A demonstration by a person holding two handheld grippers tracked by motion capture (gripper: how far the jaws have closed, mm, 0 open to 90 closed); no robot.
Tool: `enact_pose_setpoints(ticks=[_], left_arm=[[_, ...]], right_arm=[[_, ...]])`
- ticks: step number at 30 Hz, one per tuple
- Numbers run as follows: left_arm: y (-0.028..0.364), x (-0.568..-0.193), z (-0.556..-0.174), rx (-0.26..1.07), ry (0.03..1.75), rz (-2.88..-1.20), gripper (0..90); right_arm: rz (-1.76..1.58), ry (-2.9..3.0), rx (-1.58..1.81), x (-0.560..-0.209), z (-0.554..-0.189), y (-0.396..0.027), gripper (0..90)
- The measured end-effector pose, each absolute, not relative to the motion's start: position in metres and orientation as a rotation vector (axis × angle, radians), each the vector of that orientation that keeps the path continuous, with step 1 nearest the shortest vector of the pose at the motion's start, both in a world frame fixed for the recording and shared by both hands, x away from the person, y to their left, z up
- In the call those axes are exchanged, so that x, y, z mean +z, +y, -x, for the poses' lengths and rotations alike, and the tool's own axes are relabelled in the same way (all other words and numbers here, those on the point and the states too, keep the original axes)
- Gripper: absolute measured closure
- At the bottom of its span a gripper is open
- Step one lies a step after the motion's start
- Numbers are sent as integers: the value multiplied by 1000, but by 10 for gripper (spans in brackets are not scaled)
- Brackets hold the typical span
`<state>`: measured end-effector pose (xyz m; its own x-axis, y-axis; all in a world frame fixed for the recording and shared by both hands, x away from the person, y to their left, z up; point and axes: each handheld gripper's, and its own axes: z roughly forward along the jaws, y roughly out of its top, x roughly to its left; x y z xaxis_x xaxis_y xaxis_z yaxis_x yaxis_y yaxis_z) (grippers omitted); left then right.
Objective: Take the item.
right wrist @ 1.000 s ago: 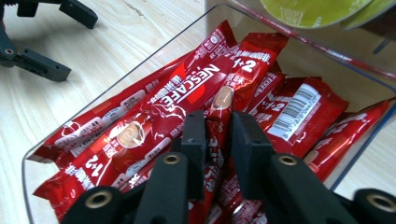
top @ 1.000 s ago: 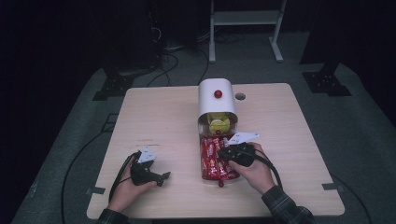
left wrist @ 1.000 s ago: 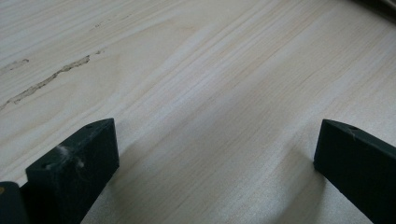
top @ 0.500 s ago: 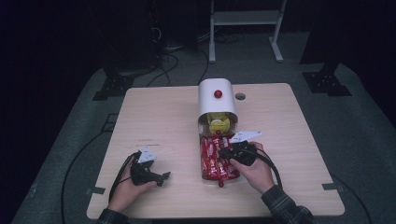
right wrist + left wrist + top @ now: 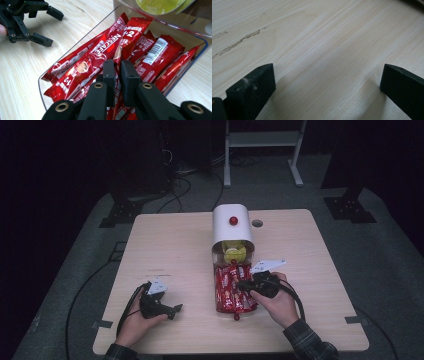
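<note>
Right gripper (image 5: 118, 68) pinches a red sachet (image 5: 117, 53) in the clear tray (image 5: 46, 86); left gripper (image 5: 170, 310) gapes wide.

two hand-held grippers (image 5: 172, 308) (image 5: 243, 284), one clear tray (image 5: 220, 304)

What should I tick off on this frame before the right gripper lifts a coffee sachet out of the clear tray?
1. Right gripper closed on a sachet: ok, its jaws pinch the edge of one red sachet in the right gripper view.
2. Only one sachet caught: cannot tell, the jaws hide what sits lower between them.
3. Clear tray steady on the table: ok, it rests flat and nothing holds it.
4. Left gripper out of the way: ok, open, low over bare wood, away from the tray.
5. Lift path free: ok, the white dispenser stands beyond the tray, not above the grip.
</note>
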<state>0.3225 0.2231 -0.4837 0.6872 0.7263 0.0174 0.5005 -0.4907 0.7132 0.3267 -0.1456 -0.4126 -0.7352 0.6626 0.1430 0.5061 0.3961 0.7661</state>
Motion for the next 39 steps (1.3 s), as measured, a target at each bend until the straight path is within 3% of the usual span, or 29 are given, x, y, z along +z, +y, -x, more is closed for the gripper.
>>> enact_pose_setpoints(ticks=[39], left_arm=[[223,-484,-323,415,935,-2195,0]], right_arm=[[-1047,2408,1290,-398,-310,-187,821]])
